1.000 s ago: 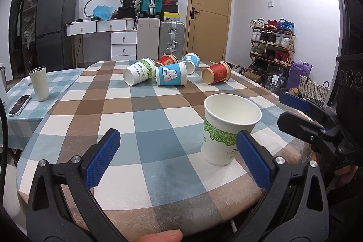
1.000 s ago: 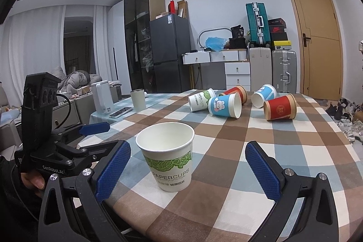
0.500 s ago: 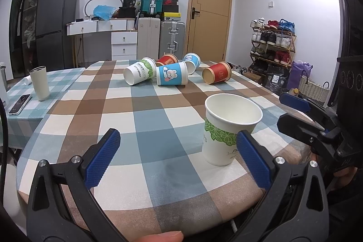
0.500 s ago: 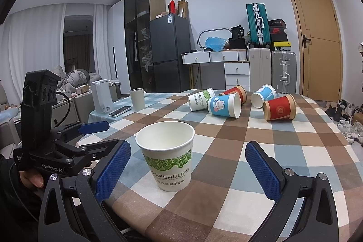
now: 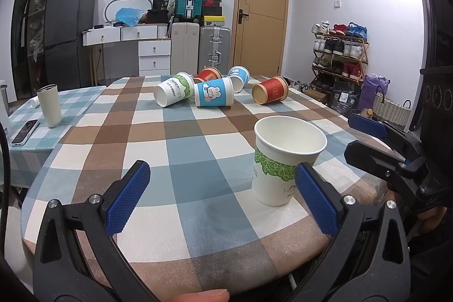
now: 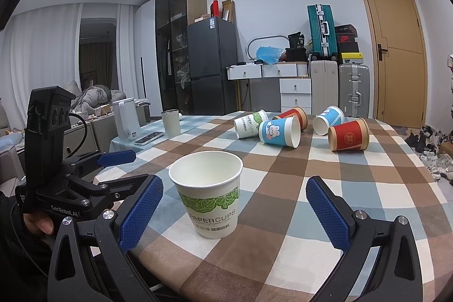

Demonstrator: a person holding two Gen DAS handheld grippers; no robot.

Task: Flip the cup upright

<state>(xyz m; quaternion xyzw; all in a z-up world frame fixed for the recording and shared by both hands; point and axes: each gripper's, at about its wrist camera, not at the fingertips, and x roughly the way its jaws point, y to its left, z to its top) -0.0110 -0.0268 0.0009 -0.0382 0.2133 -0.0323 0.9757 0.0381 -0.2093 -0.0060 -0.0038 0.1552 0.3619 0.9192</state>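
Observation:
A white paper cup with a green leaf band [image 5: 283, 160] [image 6: 209, 194] stands upright near the front edge of the checked table [image 5: 181, 137]. My left gripper [image 5: 223, 200] is open and empty, with the cup just behind its right finger [image 5: 317, 200]. My right gripper [image 6: 232, 214] is open and empty, the cup standing just beyond its left finger [image 6: 141, 214]. Several cups lie on their sides at the far end: a white and green one [image 5: 172, 92], a blue rabbit one [image 5: 213, 95], a red one [image 5: 270, 94].
A white tumbler [image 5: 50, 109] and a phone [image 5: 25, 132] sit on the adjoining table at the left. A white kettle [image 6: 126, 118] stands there too. A fridge, suitcases, a door and a shoe rack [image 5: 339, 58] line the room behind.
Both views shift only slightly; the upright cup stands in the same spot and both grippers stay open.

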